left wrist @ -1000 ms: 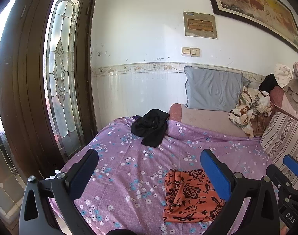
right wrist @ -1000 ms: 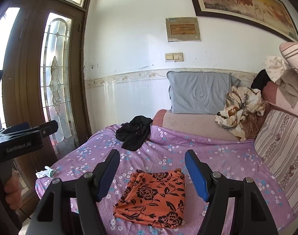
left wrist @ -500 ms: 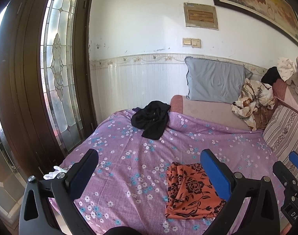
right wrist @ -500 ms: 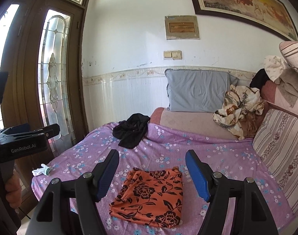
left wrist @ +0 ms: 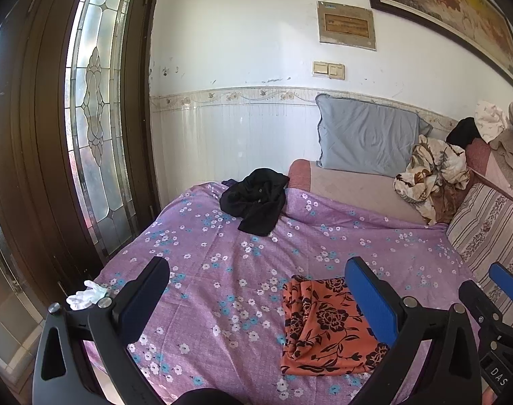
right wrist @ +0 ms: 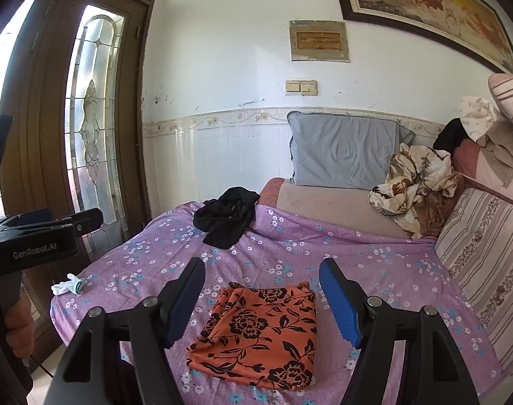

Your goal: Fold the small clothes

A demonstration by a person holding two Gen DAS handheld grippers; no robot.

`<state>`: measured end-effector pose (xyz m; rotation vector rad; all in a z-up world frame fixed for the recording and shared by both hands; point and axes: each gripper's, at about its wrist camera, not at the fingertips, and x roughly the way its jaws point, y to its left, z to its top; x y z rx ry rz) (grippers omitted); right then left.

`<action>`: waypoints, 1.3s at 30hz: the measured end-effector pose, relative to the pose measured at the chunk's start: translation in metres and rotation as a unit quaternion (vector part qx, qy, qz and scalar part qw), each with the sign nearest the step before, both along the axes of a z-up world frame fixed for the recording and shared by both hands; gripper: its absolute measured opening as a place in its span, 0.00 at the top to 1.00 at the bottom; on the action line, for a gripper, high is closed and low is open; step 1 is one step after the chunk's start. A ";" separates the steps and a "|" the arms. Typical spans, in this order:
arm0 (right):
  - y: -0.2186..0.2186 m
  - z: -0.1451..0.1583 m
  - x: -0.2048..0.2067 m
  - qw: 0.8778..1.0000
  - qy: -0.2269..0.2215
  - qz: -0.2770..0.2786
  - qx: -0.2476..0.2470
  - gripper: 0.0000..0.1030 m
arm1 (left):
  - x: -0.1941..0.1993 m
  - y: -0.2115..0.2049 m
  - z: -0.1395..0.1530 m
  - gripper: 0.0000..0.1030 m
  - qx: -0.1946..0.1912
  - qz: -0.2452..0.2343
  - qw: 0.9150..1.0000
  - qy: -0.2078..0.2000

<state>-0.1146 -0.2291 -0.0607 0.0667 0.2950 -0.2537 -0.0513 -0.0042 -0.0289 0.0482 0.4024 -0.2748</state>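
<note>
An orange cloth with black flowers [right wrist: 261, 335] lies folded on the purple flowered bedsheet [right wrist: 374, 270], near the front edge. In the left wrist view the same orange cloth [left wrist: 327, 327] sits just left of the right finger. A crumpled black garment [left wrist: 256, 200] lies further back on the sheet, also seen as the black garment [right wrist: 227, 217] in the right wrist view. My left gripper [left wrist: 256, 283] hovers open above the sheet with nothing between its fingers. My right gripper [right wrist: 261, 290] is open too, held above the orange cloth without touching it.
A grey pillow [left wrist: 368, 141] leans on the back wall. A patterned bundle of cloth [right wrist: 415, 182] and striped cushions [right wrist: 486, 246] fill the right side. A small white sock [right wrist: 67, 285] lies at the sheet's left edge. A glass-panelled wooden door [left wrist: 91, 128] stands left.
Both views have tilted slightly down, so the bed sits a little higher in frame. The clothes have not moved and both grippers stay open.
</note>
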 end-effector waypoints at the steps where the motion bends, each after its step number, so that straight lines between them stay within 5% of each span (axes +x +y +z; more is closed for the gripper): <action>1: 0.001 0.001 0.000 1.000 0.000 0.001 -0.002 0.29 | 0.001 0.001 0.000 0.00 -0.001 0.000 1.000 0.000; 39: 0.007 0.000 0.041 1.000 0.019 0.004 -0.022 0.29 | 0.041 0.007 -0.009 0.00 -0.011 0.002 1.000 0.022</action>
